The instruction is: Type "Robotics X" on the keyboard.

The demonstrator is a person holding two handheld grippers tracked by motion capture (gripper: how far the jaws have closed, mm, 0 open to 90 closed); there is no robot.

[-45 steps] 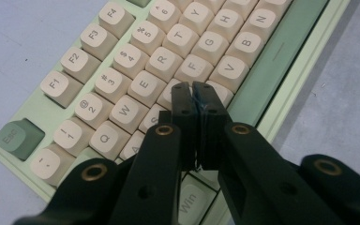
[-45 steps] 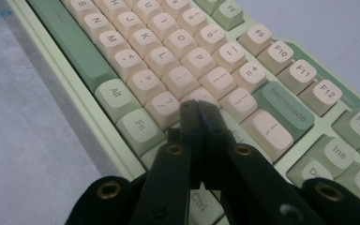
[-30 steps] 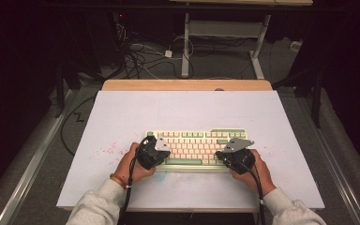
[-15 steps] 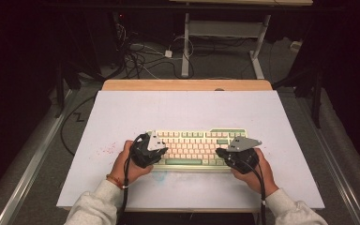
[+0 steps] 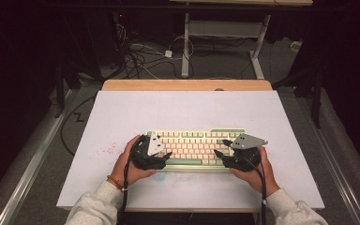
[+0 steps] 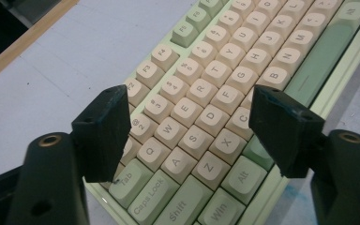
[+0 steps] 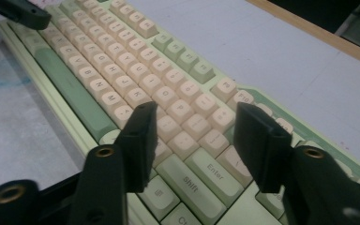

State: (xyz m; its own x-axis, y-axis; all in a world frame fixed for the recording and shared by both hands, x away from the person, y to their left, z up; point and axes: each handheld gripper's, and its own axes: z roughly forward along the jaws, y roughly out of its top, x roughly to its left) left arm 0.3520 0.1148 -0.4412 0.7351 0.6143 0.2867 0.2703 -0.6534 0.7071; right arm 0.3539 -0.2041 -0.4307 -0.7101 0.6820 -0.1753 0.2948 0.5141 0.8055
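Note:
A pale green keyboard (image 5: 194,147) with cream keys lies flat on the white board near the front. My left gripper (image 5: 165,155) hovers over the keyboard's left end and my right gripper (image 5: 219,153) over its right end. In the left gripper view the left gripper (image 6: 187,129) stands open above the A, S and Z keys of the keyboard (image 6: 225,61). In the right gripper view the right gripper (image 7: 199,140) stands open above the Shift and Enter keys of the keyboard (image 7: 122,61). Both pairs of jaws have just been opening, and the pads press on nothing.
The white board (image 5: 187,110) covers a wooden table whose edge (image 5: 187,85) shows at the back. Red specks (image 5: 104,151) mark the board left of the keyboard. Cables (image 5: 140,56) and a desk frame (image 5: 225,33) stand on the floor beyond.
Both grippers' jaws have spread apart over the ends of the keyboard. The hands have stayed where they were.

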